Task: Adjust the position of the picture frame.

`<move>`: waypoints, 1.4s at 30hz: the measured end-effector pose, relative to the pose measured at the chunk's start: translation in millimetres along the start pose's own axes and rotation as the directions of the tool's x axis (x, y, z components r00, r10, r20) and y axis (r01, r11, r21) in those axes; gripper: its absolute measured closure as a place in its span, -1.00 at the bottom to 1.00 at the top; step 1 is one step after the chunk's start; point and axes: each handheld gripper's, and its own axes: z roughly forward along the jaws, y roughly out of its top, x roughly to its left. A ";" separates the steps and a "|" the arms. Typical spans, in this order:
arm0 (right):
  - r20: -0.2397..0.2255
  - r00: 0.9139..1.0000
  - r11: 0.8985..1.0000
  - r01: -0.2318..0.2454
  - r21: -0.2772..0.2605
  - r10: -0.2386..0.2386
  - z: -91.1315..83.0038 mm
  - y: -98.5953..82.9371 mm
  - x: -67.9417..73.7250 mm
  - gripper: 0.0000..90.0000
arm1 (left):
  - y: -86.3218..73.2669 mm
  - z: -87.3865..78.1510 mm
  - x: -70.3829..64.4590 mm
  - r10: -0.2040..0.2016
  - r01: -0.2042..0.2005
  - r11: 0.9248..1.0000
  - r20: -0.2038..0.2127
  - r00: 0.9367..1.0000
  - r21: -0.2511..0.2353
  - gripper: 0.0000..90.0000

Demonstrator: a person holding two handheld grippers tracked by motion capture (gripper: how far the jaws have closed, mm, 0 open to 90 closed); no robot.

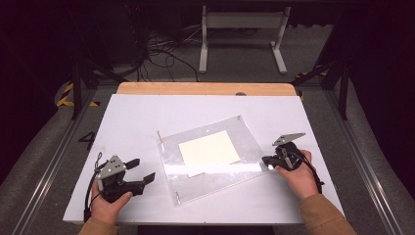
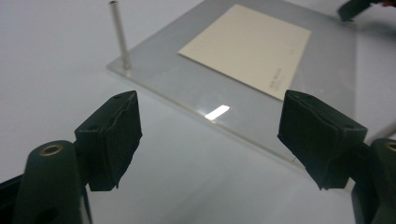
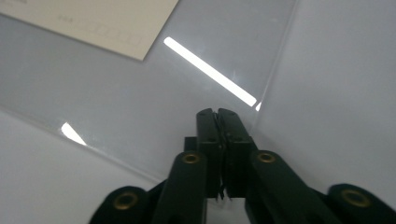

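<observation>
The clear acrylic sheet (image 1: 210,159) with cream paper (image 1: 208,148) lies flat mid-table (image 1: 127,117); the right hand-held gripper (image 1: 268,160), jaws closed, pinches its right edge, the left hand-held gripper (image 1: 142,170) waits wide open and empty nearby, likely needing to close on the near-left edge before lifting.

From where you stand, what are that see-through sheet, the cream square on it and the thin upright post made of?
The clear flat sheet looks like glossy acrylic: transparent, mirroring lamp glare. The cream square card seems matte paper, faintly printed. The thin upright silver post looks like brushed metal, possibly a tube.
</observation>
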 end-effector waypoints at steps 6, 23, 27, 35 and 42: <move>0.031 0.999 0.990 0.016 -0.139 -0.011 -15.2 -1.7 3.5 0.67 | 6.3 8.1 -28.9 0.133 -0.132 0.991 0.172 0.976 -0.018 -0.48; 0.055 0.998 0.966 -0.002 -0.258 0.016 -27.1 -8.0 0.0 0.49 | -1.1 46.7 -61.9 0.238 -0.274 0.953 0.244 0.940 0.127 0.68; 0.055 0.998 0.964 0.003 -0.266 0.012 -28.4 -8.5 0.4 0.49 | 0.7 45.5 -62.0 0.232 -0.272 0.953 0.259 0.938 0.132 0.88; 0.054 0.999 0.957 0.008 -0.290 0.008 -34.0 -10.8 1.4 0.50 | 12.1 29.3 -32.9 0.157 -0.174 0.981 0.185 0.970 0.081 0.88; 0.053 0.999 0.955 0.009 -0.295 0.007 -36.9 -14.3 2.1 0.50 | 24.9 19.8 2.3 0.089 -0.088 0.995 -0.018 0.996 0.056 0.88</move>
